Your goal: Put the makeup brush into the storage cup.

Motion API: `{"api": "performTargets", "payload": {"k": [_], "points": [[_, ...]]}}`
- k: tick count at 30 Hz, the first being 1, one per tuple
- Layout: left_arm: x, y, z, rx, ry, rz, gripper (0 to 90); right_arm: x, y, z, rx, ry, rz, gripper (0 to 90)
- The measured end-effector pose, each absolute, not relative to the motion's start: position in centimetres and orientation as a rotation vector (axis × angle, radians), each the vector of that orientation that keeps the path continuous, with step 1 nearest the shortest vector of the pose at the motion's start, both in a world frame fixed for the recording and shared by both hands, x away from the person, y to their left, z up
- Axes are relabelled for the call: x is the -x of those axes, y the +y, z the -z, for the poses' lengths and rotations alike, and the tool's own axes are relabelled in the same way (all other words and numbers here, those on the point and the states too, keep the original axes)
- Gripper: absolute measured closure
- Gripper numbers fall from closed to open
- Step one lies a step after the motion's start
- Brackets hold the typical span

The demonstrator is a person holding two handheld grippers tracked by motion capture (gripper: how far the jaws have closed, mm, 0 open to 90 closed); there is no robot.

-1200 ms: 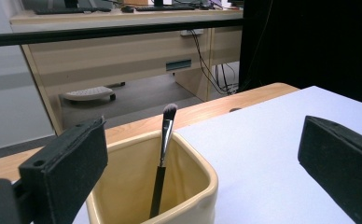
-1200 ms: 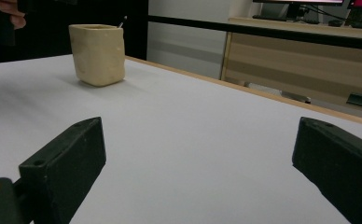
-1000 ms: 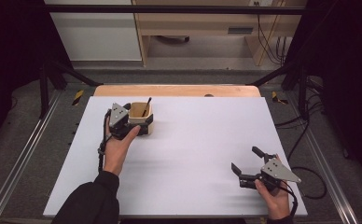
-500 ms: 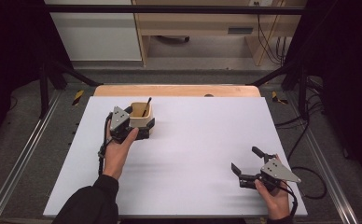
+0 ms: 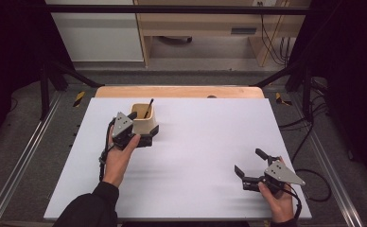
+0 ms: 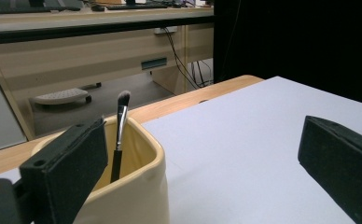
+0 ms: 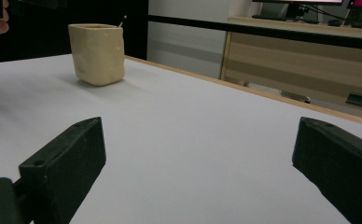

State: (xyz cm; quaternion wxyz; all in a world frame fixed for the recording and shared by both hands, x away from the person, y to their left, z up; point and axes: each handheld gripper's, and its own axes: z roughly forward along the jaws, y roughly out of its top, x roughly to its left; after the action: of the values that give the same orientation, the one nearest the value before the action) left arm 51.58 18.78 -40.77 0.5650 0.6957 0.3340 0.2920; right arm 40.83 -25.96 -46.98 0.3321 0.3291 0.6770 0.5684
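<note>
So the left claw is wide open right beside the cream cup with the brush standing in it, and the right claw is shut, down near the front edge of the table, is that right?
Not quite: the right claw is open too. The right gripper view shows its jaws spread wide over bare table. The rest holds: the left claw is open beside the cream cup with the brush in it.

Light: even overhead, white desk (image 5: 210, 142) bright, surroundings dark to black at both sides | Shadows: soft, short, beside cup (image 5: 144, 124) and under each tool | Glare: none on desk | Focus: high view slightly soft; gripper views' near black jaws blurred, cup (image 7: 97, 53) fairly sharp | Distortion: mild at edges
</note>
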Motion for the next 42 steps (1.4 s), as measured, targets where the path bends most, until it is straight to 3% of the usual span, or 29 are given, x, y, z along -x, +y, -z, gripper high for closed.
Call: {"api": "performTargets", "payload": {"k": [42], "points": [[-48.1,19.3,42.6,-1.637,0.707,-0.653,0.7,-40.8,-25.8,47.0,-0.849,1.773,-1.486,3.2]]}}
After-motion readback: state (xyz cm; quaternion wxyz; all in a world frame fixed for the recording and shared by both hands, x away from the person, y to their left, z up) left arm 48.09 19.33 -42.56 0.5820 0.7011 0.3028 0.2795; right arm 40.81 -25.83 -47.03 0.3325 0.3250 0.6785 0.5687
